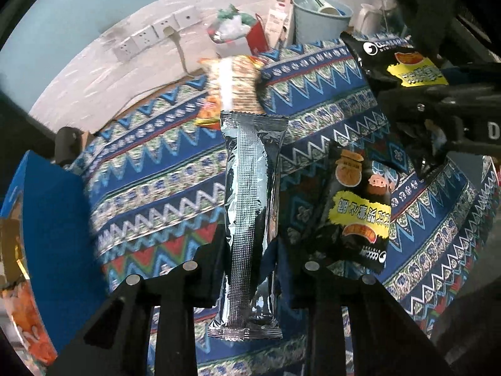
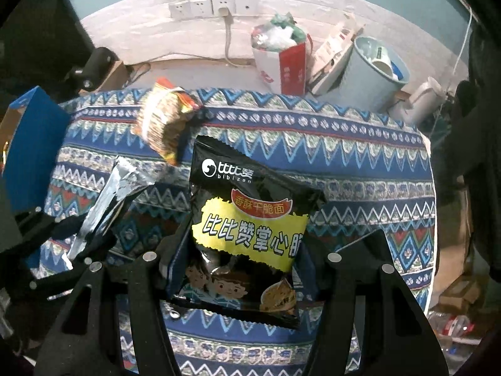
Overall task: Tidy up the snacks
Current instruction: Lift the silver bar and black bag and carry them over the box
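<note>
My left gripper (image 1: pixel 250 269) is shut on a long silver foil packet (image 1: pixel 250 206), which stands lengthwise between the fingers above the patterned tablecloth (image 1: pixel 156 188). My right gripper (image 2: pixel 247 266) is shut on a black and yellow snack bag (image 2: pixel 247 235), held off the table. In the left wrist view that bag (image 1: pixel 404 65) shows at the upper right in the right gripper (image 1: pixel 432 103). A second black snack bag (image 1: pixel 360 206) lies on the cloth. A cracker packet (image 2: pixel 166 119) lies near the table's far edge. The right wrist view shows the left gripper (image 2: pixel 81 250) with the silver packet (image 2: pixel 106 200).
A blue box (image 1: pixel 53 219) stands at the table's left edge, also seen as the blue box (image 2: pixel 34 138). On the floor behind the table are a red and white bag (image 2: pixel 281 59), a pale blue bin (image 2: pixel 372 72) and a white kettle (image 2: pixel 426 97). Wall sockets (image 2: pixel 216 7) sit behind.
</note>
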### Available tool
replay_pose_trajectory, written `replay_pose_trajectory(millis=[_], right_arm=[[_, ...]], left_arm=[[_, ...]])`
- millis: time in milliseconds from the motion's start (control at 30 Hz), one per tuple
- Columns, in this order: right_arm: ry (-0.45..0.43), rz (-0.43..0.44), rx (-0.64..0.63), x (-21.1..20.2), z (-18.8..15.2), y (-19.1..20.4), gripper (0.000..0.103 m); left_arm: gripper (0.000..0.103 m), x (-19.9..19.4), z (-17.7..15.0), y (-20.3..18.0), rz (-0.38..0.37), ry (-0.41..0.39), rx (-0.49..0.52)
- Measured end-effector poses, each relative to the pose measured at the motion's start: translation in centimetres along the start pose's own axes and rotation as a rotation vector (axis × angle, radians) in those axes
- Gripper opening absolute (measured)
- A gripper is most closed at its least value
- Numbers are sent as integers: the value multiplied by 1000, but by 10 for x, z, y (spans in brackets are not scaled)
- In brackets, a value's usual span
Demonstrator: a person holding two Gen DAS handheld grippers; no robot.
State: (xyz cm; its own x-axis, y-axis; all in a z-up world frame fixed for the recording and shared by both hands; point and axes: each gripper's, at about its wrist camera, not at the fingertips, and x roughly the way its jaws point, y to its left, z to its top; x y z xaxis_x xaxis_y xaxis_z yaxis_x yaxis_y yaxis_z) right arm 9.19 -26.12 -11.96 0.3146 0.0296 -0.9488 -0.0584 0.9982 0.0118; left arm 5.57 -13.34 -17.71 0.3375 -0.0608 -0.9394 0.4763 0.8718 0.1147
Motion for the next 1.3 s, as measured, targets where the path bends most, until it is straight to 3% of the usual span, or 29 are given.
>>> replay_pose_trajectory(millis=[533, 1300], right_arm=[[-92, 75, -53, -24, 21, 46, 59], [-139, 170, -204, -41, 59, 155, 59]], left_arm=[[30, -68, -5, 56, 39, -104, -120], [30, -108, -44, 168, 67, -181, -343]])
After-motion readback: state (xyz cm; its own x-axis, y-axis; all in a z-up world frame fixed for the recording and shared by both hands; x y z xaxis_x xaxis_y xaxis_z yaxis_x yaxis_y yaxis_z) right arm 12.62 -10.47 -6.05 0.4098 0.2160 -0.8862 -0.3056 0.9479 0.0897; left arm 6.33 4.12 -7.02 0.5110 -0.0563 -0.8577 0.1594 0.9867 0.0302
